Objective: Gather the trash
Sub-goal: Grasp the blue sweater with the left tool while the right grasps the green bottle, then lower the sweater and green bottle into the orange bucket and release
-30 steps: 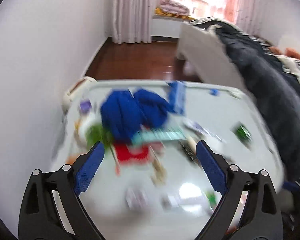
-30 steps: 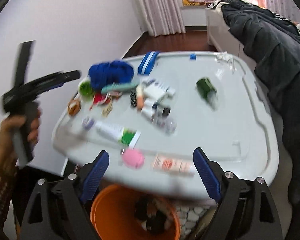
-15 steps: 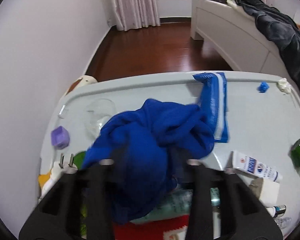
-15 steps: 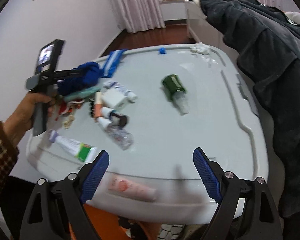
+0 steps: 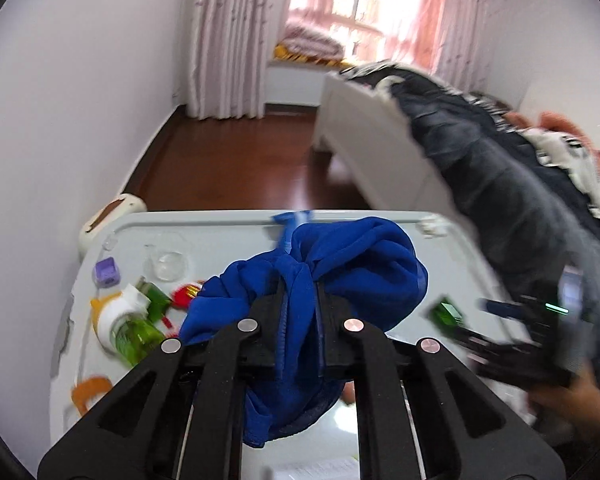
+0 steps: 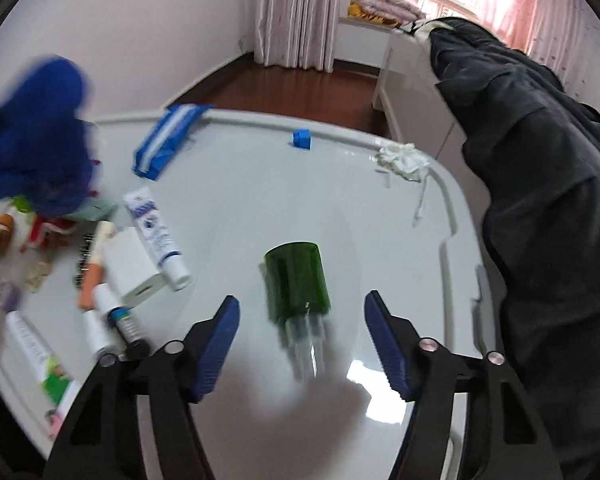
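Note:
My left gripper (image 5: 299, 292) is shut on a crumpled blue cloth (image 5: 352, 264), which hangs above the white table (image 5: 220, 228). The same blue cloth (image 6: 32, 140) shows raised at the left edge of the right wrist view. My right gripper (image 6: 302, 312) hovers over a dark green bottle (image 6: 296, 280) that lies on its side on the white table (image 6: 240, 184). Its jaws are closing, and the bottle's clear neck end lies between the blue fingers (image 6: 384, 340) without being touched.
Tubes (image 6: 156, 236), a white box (image 6: 134, 272), a blue packet (image 6: 166, 140), a blue cap (image 6: 302, 138) and a white tissue wad (image 6: 404, 158) lie on the table. A light green bottle (image 5: 128, 328) lies at the left. A bed with dark bedding (image 6: 540, 160) stands on the right.
My left gripper closed on the blue cloth and lifted it off the table. My right gripper came down and forward over the green bottle, and its jaws have narrowed.

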### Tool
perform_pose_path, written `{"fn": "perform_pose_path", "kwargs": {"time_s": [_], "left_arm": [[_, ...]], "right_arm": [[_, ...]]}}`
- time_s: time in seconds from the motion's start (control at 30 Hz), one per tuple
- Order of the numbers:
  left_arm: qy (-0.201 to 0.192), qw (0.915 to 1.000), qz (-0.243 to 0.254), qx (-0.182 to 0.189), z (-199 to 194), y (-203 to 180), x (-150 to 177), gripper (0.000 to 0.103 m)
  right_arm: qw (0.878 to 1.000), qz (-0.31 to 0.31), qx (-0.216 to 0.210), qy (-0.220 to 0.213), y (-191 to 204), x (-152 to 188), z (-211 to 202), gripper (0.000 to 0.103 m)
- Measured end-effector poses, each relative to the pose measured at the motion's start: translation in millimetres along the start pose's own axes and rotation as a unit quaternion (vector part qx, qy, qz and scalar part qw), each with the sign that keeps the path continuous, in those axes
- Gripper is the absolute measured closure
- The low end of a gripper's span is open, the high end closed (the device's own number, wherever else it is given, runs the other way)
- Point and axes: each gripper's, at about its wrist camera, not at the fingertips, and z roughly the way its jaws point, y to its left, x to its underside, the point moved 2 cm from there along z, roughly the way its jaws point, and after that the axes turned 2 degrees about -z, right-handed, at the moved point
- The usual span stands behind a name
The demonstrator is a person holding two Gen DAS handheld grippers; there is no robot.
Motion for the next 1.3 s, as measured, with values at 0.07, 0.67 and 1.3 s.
{"fn": "perform_pose_path", "kwargs": {"time_s": [0.07, 0.67, 1.3], "left_arm": [[-0.003, 0.9998, 0.005, 0.017, -14.8, -10.3, 12.8, 0.094], [0.024, 0.9977, 0.030, 0.056, -37.0, -31.0, 50.4, 0.094], [0.206, 0.9741, 0.017, 0.091, -137.1, -39.4, 238.7, 0.089]], "right_arm": [[1.000, 0.007, -0.003, 0.013, -2.1, -2.1, 13.0, 0.041], [0.998, 0.011, -0.035, -0.048, 13.1, -10.3, -50.0, 0.067], [0.968, -0.050, -0.189, 0.160, 155.3, 227.1, -120.3, 0.067]]}}
